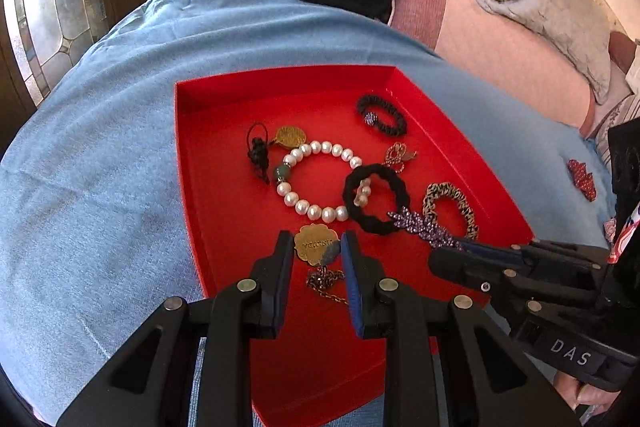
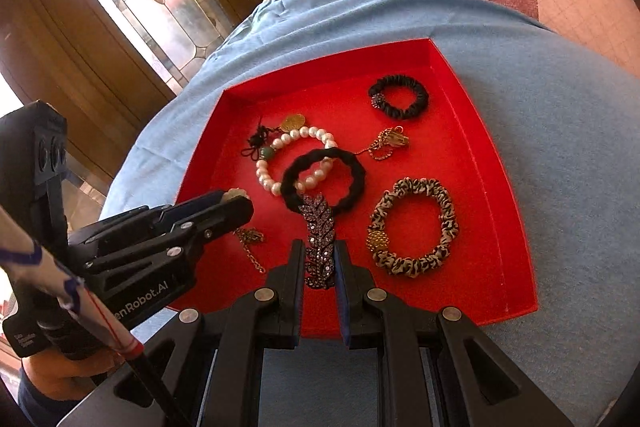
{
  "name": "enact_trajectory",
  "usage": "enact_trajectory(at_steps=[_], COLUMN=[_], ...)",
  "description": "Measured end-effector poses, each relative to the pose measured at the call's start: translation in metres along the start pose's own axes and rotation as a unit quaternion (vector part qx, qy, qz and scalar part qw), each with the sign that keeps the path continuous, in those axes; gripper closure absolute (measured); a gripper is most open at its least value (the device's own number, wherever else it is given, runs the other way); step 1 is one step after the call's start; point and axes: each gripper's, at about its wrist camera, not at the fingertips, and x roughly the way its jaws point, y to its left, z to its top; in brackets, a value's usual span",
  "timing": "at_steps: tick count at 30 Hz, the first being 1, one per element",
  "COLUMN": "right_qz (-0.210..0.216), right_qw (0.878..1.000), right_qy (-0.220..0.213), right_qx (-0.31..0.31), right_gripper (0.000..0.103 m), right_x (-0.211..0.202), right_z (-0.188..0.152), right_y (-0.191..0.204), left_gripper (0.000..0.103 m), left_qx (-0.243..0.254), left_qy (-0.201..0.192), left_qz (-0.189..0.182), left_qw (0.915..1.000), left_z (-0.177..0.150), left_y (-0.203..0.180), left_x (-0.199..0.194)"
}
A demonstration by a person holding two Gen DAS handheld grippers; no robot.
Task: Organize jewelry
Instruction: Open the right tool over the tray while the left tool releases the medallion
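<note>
A red tray [image 1: 192,147] is set on a blue cloth [image 1: 100,147] spread over a bed. The left tool [image 1: 317,251] is held low over the tray's near edge, its jaws partly closed around a scalloped gold pendant [image 1: 314,245]; both pads look to be touching it, though a firm grip cannot be confirmed. The pendant's chain [image 1: 326,283] is bunched on the tray floor just below. The right tool [image 2: 319,259] is closed to a narrow gap on the near end of a purple rhinestone leaf clip [image 2: 319,227], whose far end is laid over a black scrunchie [image 2: 352,187]. That scrunchie overlaps a pearl bracelet [image 2: 276,147]. A leopard scrunchie [image 2: 444,223] is seen to the right of the clip, apart from it. Toward the far wall of the tray lie a second black scrunchie [image 2: 400,97], a small gold brooch [image 2: 390,141] and a gold disc charm [image 2: 293,123] beside a black tassel [image 2: 254,143]. A red ornament [image 1: 582,179] lies on the cloth outside the tray.
</note>
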Motion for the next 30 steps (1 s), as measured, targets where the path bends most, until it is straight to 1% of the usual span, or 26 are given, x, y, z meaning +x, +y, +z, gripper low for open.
enact_trajectory(at_steps=[11,13,14,16,22,25,27,29,30], right_qz=[-0.006,-0.008,-0.009,-0.009,-0.006,-0.007,-0.006,-0.010,-0.011], right_qw=[1.000,1.000,1.000,1.000,1.000,1.000,0.999,0.999,0.999], right_qy=[0.013,0.016,0.016,0.015,-0.008,-0.020,-0.032,-0.042,-0.052], right_qx=[0.003,0.002,0.003,0.004,0.002,0.000,0.001,0.001,0.003], right_gripper=[0.087,0.086,0.085,0.085,0.085,0.085,0.085,0.085,0.085], right_x=[0.005,0.006,0.005,0.003,-0.019,-0.036,-0.054,-0.070,-0.084], right_z=[0.001,0.001,0.001,0.001,0.001,-0.002,-0.005,-0.010,-0.016], right_y=[-0.001,-0.001,-0.002,-0.002,-0.004,-0.006,-0.011,-0.016,-0.022], left_gripper=[0.079,0.078,0.075,0.071,0.069,0.062,0.049,0.043,0.037], left_qx=[0.009,0.009,0.009,0.008,0.008,0.009,0.010,0.016,0.021], left_qy=[0.012,0.013,0.012,0.008,-0.019,-0.048,-0.071,-0.095,-0.105], left_qz=[0.010,0.013,0.015,0.019,0.028,0.031,0.034,0.030,0.025], left_qw=[0.9998,0.9998,0.9998,0.9998,0.9994,0.9983,0.9968,0.9949,0.9940], left_z=[0.000,0.000,0.000,0.001,0.003,0.004,0.004,0.003,0.002], left_y=[-0.002,-0.002,-0.002,-0.001,-0.002,-0.007,-0.012,-0.022,-0.032], left_x=[0.007,0.007,0.007,0.005,-0.008,-0.021,-0.031,-0.042,-0.048])
